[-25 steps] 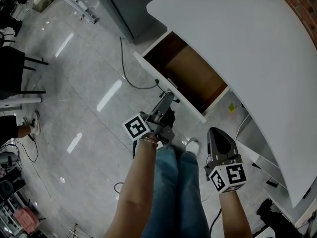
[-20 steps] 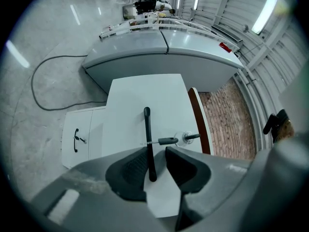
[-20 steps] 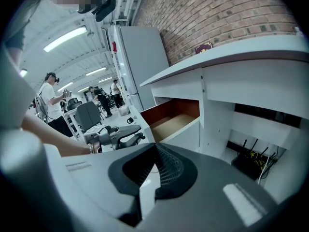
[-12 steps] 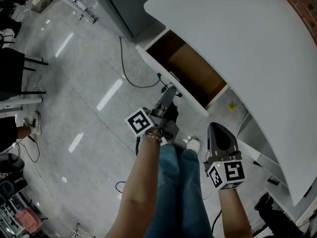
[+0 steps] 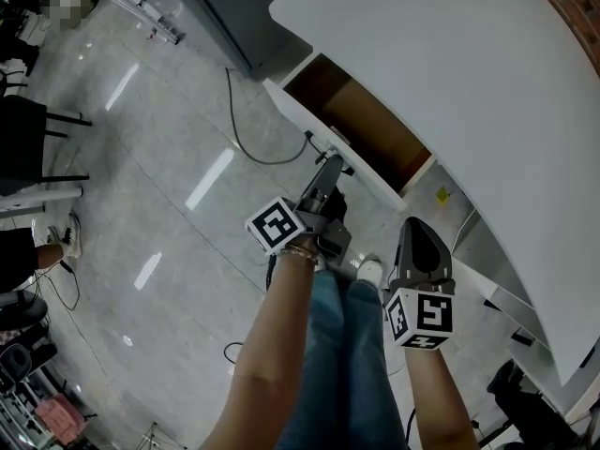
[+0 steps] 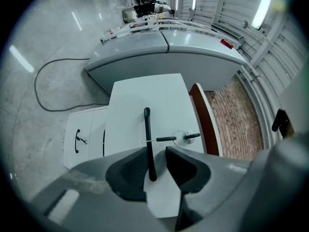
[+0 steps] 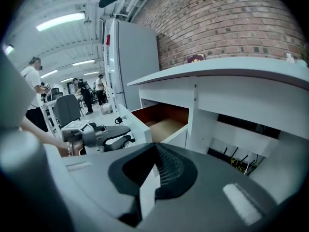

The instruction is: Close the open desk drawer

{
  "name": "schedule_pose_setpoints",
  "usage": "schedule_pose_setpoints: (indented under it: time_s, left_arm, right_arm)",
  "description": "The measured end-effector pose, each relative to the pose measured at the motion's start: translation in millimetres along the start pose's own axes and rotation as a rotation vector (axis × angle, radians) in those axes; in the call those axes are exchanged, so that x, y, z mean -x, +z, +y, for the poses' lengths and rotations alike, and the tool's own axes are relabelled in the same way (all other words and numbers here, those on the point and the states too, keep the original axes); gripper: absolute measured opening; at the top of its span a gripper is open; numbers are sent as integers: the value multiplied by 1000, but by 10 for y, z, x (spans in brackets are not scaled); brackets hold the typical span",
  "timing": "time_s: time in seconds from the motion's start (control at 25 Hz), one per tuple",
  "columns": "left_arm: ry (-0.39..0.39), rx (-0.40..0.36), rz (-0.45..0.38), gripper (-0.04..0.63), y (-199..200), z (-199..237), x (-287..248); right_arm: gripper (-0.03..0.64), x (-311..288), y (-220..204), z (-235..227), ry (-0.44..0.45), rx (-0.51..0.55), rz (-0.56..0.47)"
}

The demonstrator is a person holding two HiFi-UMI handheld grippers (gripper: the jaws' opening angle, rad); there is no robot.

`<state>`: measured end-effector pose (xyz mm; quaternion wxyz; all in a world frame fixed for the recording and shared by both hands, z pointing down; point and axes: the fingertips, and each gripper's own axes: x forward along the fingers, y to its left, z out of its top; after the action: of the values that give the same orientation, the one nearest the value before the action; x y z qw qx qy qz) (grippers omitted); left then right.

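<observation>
The white desk (image 5: 450, 73) has a drawer (image 5: 361, 125) pulled out, its brown inside showing. Its white front panel (image 5: 292, 111) carries a black bar handle (image 6: 147, 129), with keys (image 6: 181, 138) hanging in a lock beside it. My left gripper (image 5: 330, 165) points level at that panel. In the left gripper view its jaws (image 6: 155, 151) stand open astride the handle's lower end, with the handle close to the left pad. My right gripper (image 5: 412, 225) hangs back below the desk edge, shut and empty. In the right gripper view (image 7: 154, 151) the open drawer (image 7: 164, 124) lies ahead.
A black cable (image 5: 239, 129) loops over the shiny floor left of the drawer. A low white drawer unit (image 6: 79, 137) stands beside the desk. The person's legs in jeans (image 5: 337, 345) are below the grippers. Dark chairs (image 5: 28, 129) stand far left, and a grey cabinet (image 5: 244, 7) behind.
My left gripper has crept a little closer to the drawer front, its jaws now around the handle. The right gripper has tipped slightly but stays in place.
</observation>
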<state>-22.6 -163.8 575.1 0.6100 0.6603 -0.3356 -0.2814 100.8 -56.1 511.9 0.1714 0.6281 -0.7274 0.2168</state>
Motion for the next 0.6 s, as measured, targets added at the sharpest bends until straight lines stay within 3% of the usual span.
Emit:
schedule_pose_setpoints:
  time_s: [0.36,0.6]
  left_arm:
    - [17,-21,6,104,58,16,118]
    - [50,3,36,104,-61,7,-339]
  right_arm:
    - [-3,-19,-96,166,-212,-20,-47]
    - [-3,-129,-31,-63,-283,-37,-48]
